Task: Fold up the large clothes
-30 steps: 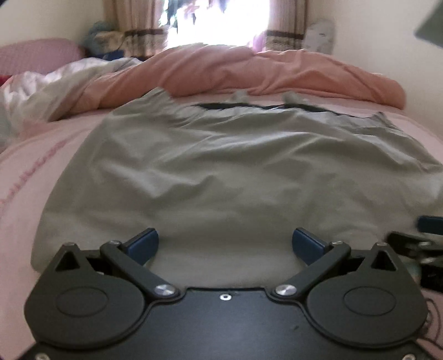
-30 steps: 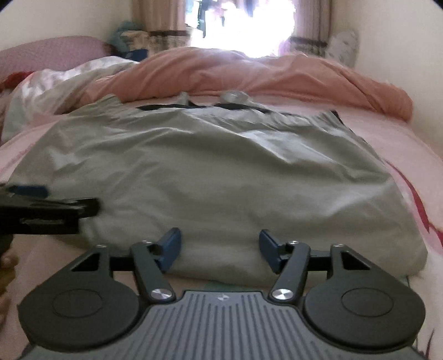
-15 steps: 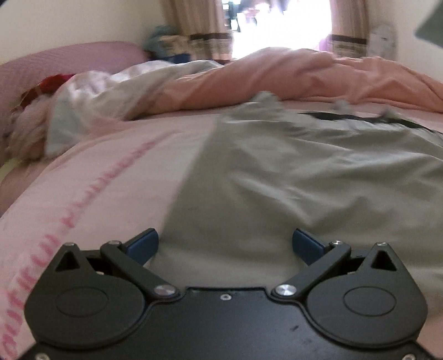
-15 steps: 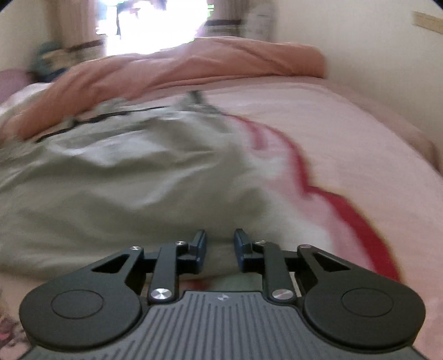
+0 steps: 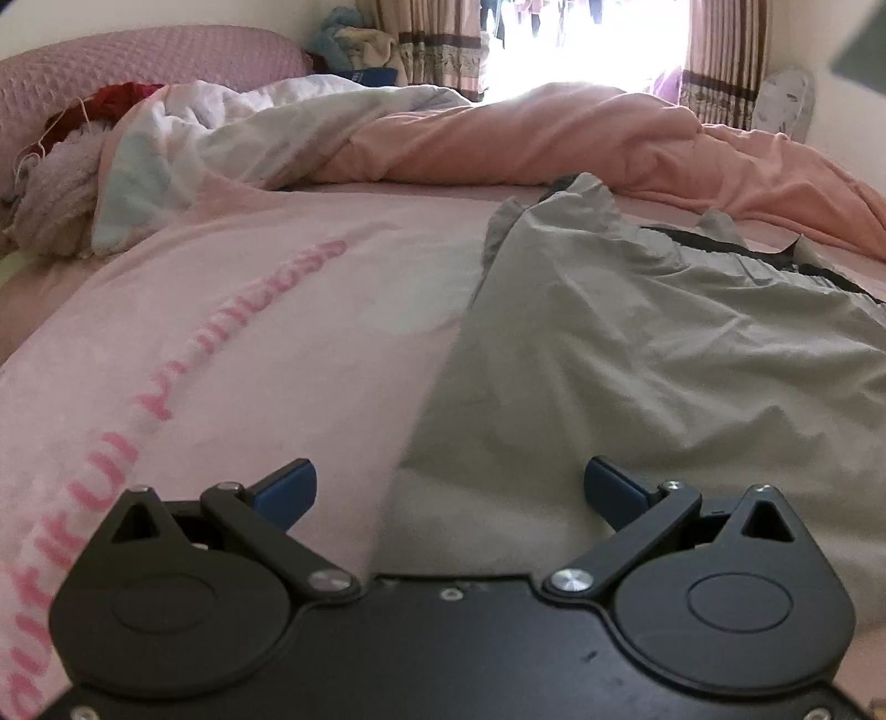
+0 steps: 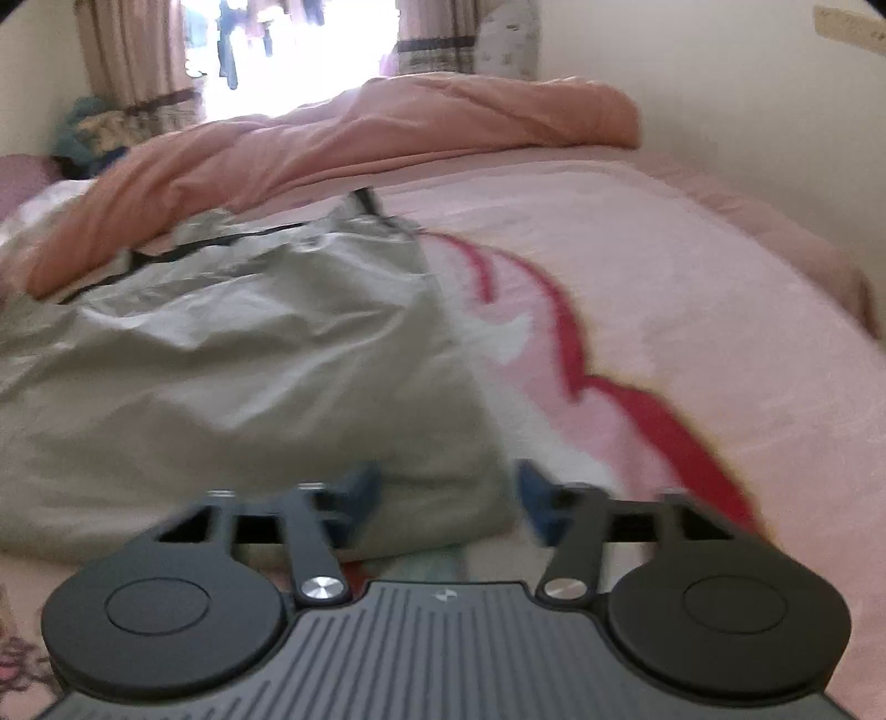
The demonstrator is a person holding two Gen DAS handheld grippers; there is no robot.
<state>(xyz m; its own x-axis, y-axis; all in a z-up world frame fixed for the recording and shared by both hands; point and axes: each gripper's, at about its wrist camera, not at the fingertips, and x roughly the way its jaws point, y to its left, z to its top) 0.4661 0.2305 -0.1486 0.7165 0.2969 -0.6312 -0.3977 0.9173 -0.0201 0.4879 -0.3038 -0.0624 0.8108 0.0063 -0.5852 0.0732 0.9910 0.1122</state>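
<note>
1. Left claw [image 5: 449,487] is spread wide, nothing gripped; it sits over the near left edge of the grey garment [image 5: 637,354], which lies flat on the pink bed sheet [image 5: 221,343].
2. Left view only: pink lettering [image 5: 166,387] on the sheet, a white quilt [image 5: 266,127] & a red bundle [image 5: 119,97] by the headboard.
3. Right claw [image 6: 448,498] has just sprung apart, released; the garment's near right corner [image 6: 454,498] lies btw its blurred fingers.
4. Right view only: red curve [image 6: 609,387] printed on the sheet, wall [image 6: 720,83] alongside.
5. Both views: peach duvet [image 6: 387,127] bunched behind, w/ a bright window [image 5: 581,39] beyond.
</note>
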